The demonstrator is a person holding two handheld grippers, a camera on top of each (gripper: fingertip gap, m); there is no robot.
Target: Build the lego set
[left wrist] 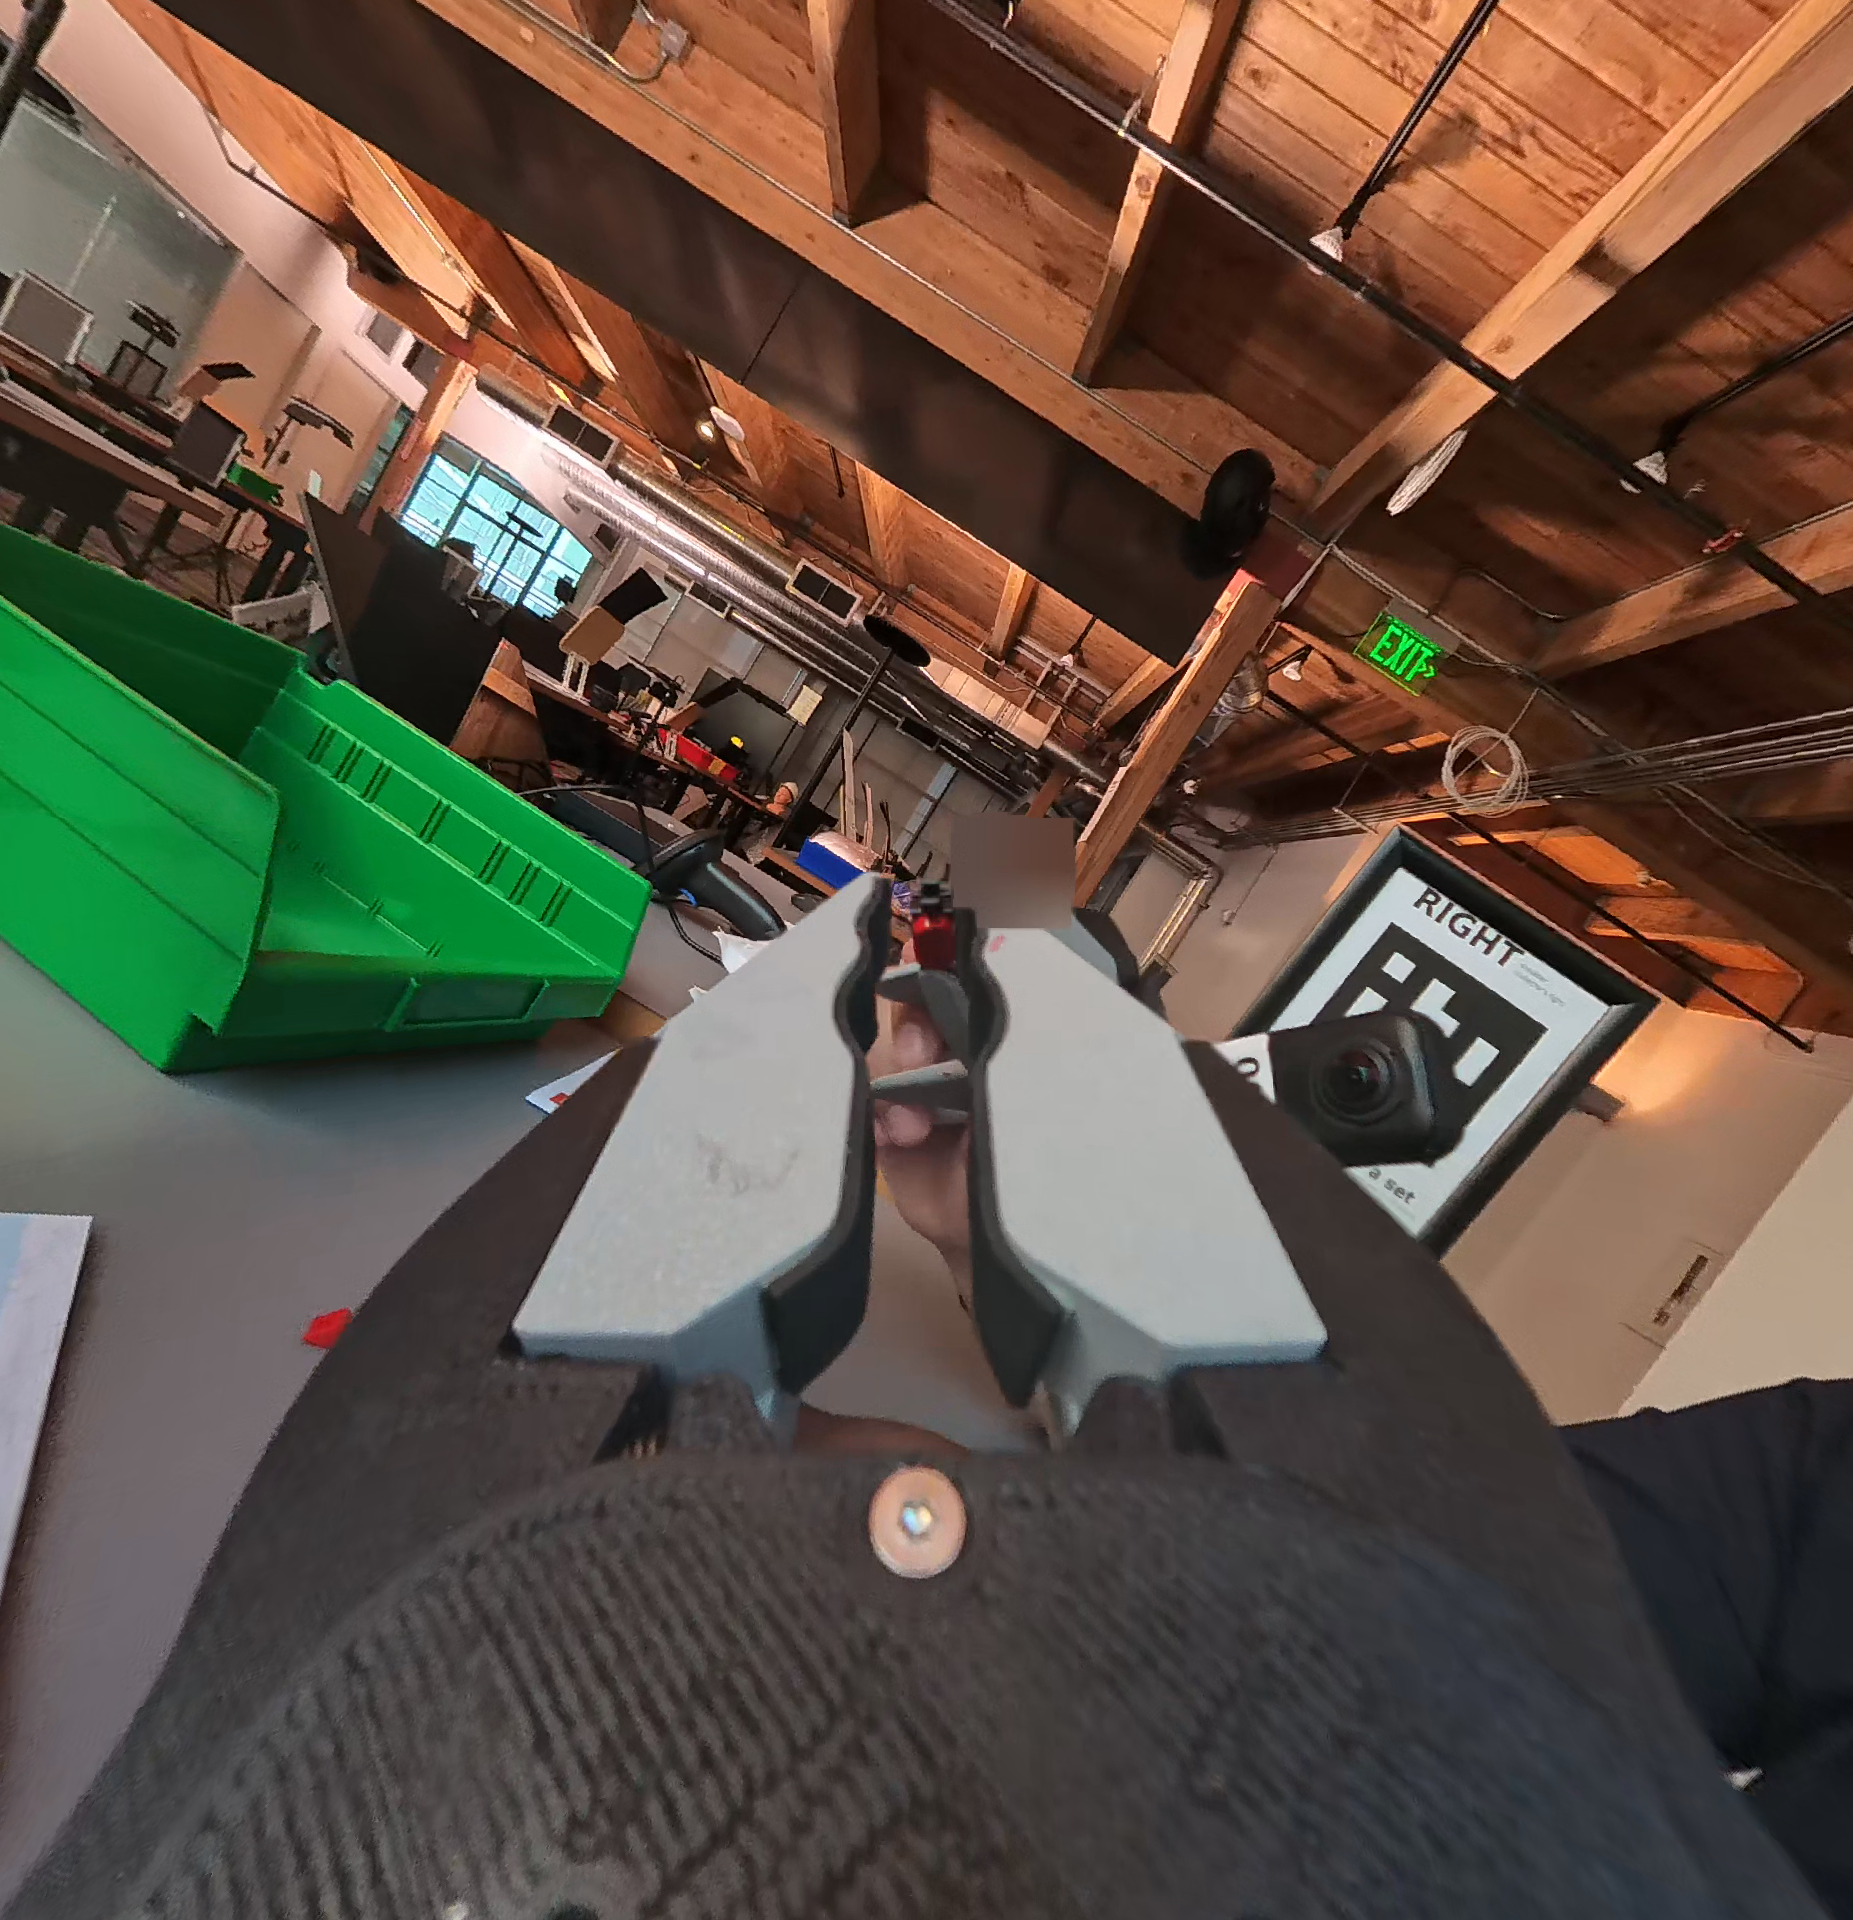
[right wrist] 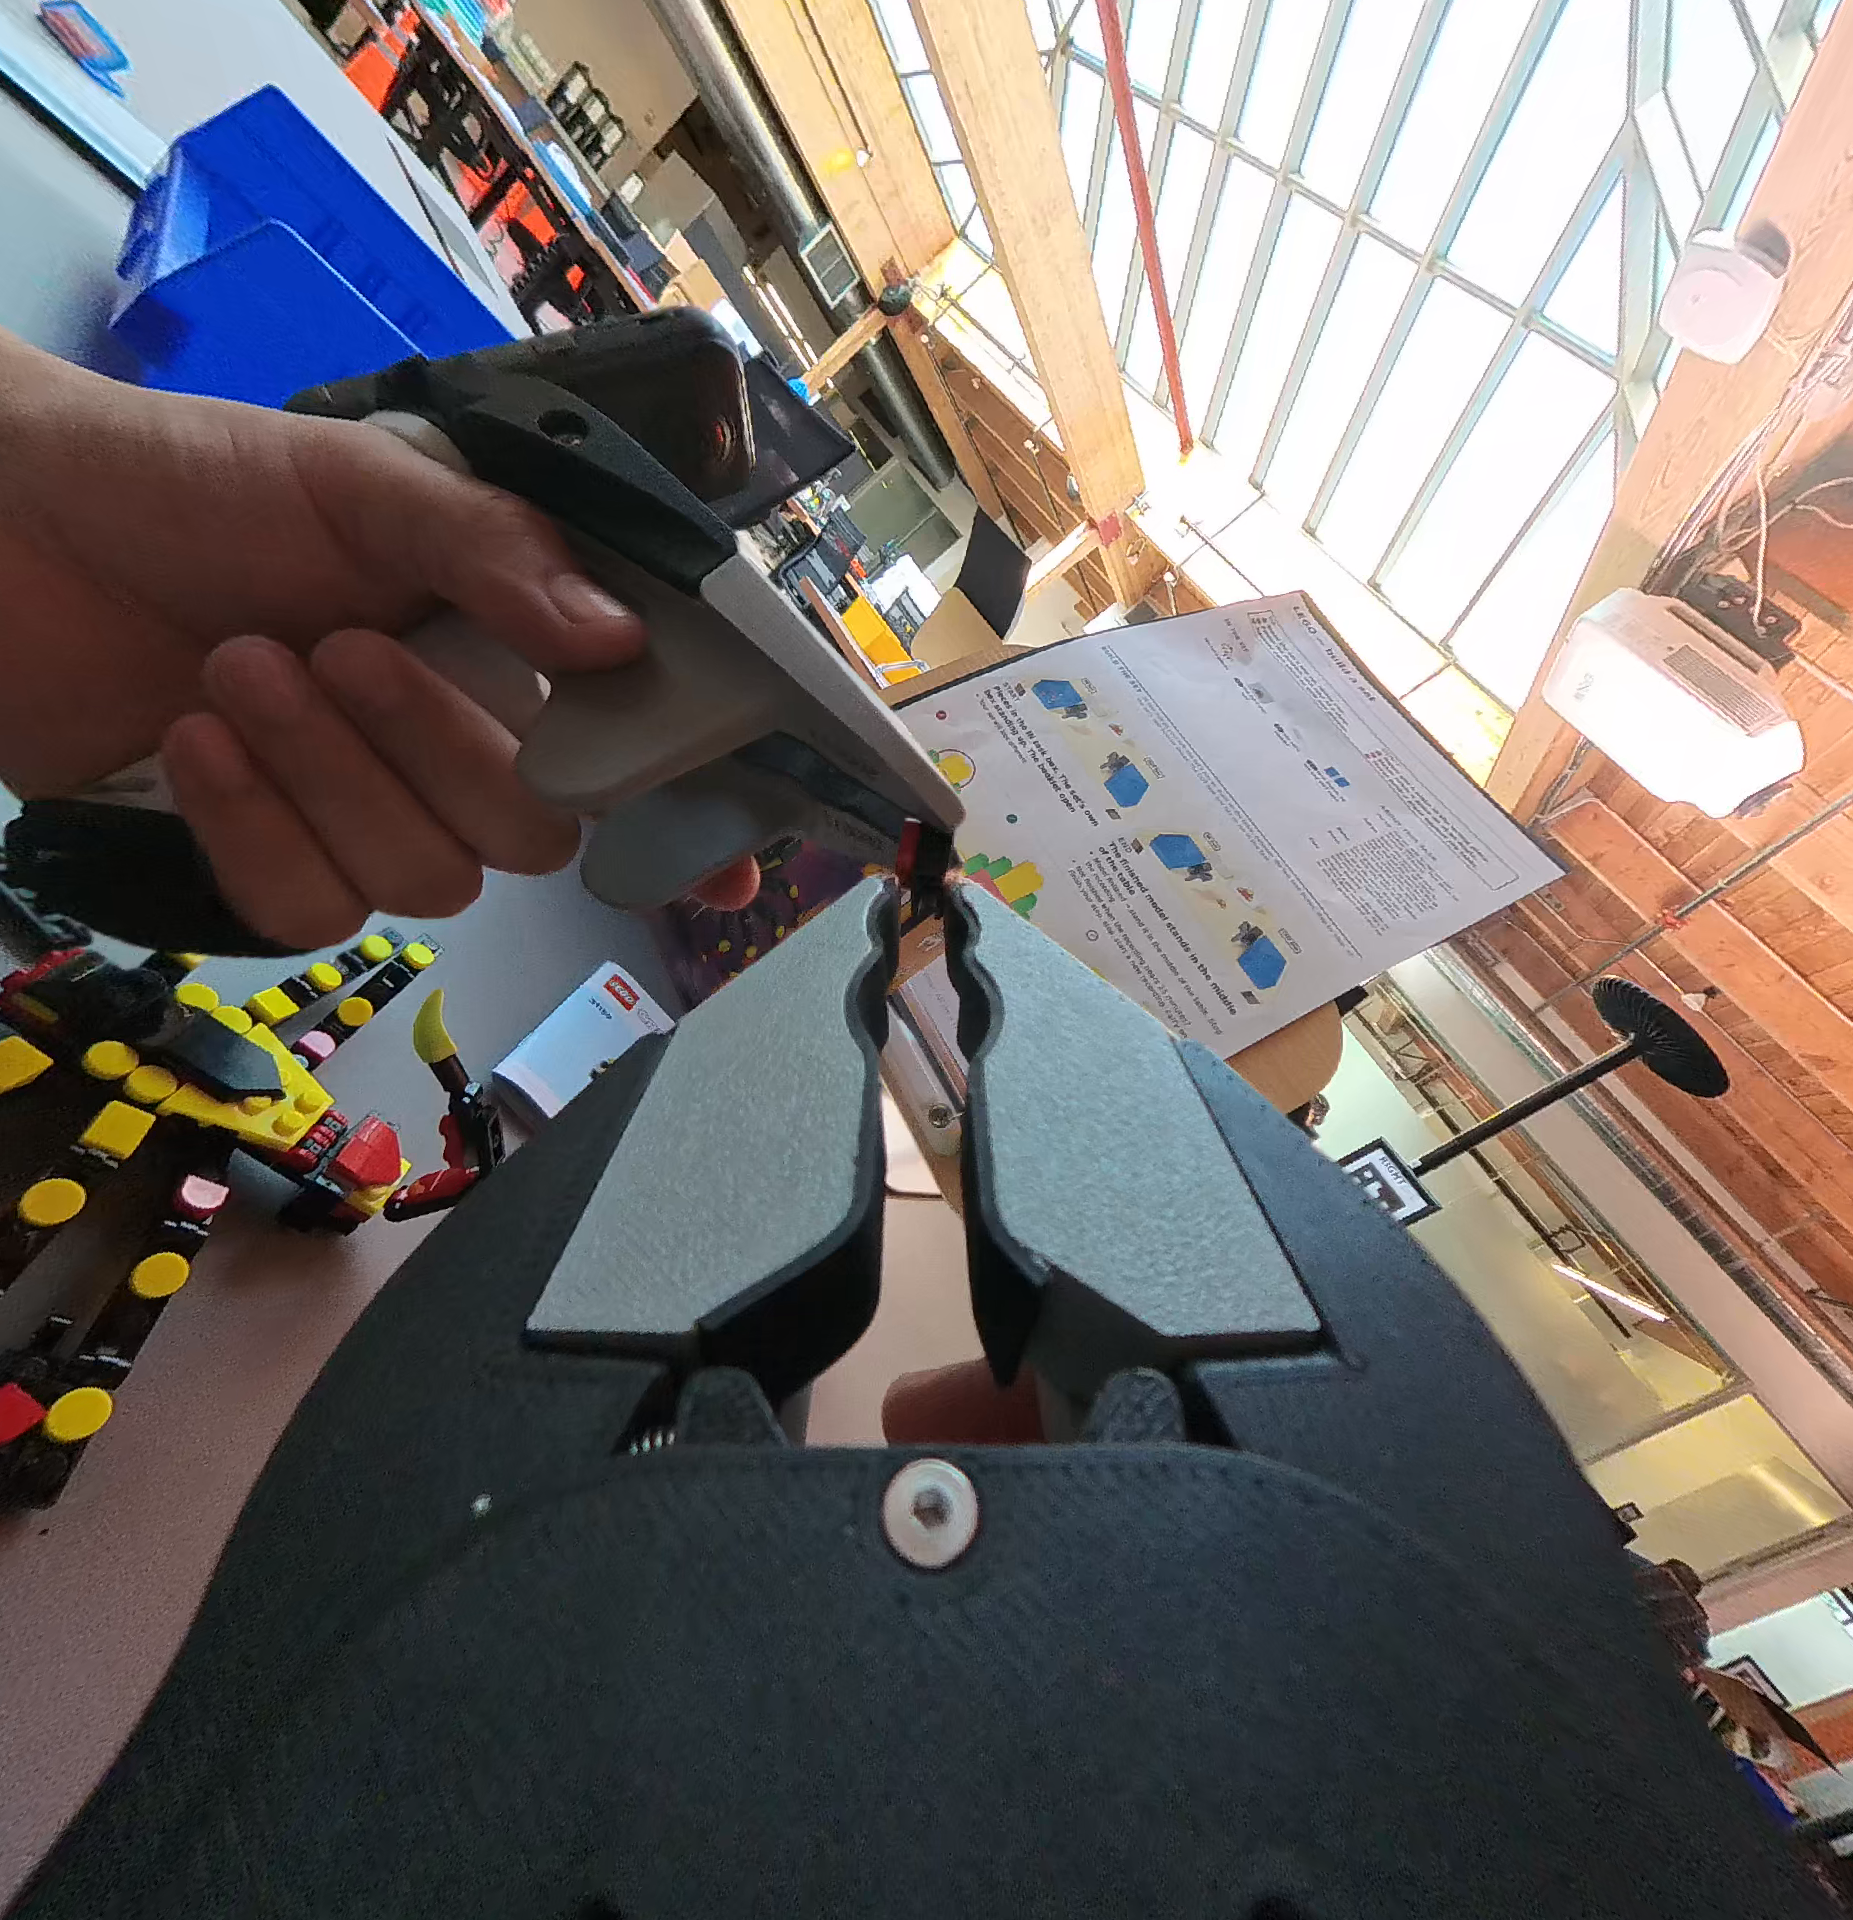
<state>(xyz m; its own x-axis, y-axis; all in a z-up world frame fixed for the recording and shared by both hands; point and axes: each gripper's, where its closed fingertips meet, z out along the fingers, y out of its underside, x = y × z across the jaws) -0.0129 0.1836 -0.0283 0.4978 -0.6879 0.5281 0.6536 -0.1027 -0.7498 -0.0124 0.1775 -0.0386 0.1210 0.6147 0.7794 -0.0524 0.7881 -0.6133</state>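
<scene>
At nine o'clock in the left wrist view, a green bin (left wrist: 278, 831) sits on the grey tabletop (left wrist: 226, 1195). At the centre, the left gripper (left wrist: 927, 925) is clenched on a small red and black toy piece (left wrist: 934, 928) raised in the air. Beyond it, at three o'clock, the right gripper's camera faces back.

In the right wrist view, a yellow, red and black brick model (right wrist: 174, 1122) lies at eight o'clock, with a blue bin (right wrist: 278, 270) at ten o'clock. A hand (right wrist: 226, 644) holds the left gripper. At the centre, the right gripper (right wrist: 920, 914) is clenched on the same piece (right wrist: 917, 862) from below. An instruction sheet (right wrist: 1265, 810) stands at two o'clock.
</scene>
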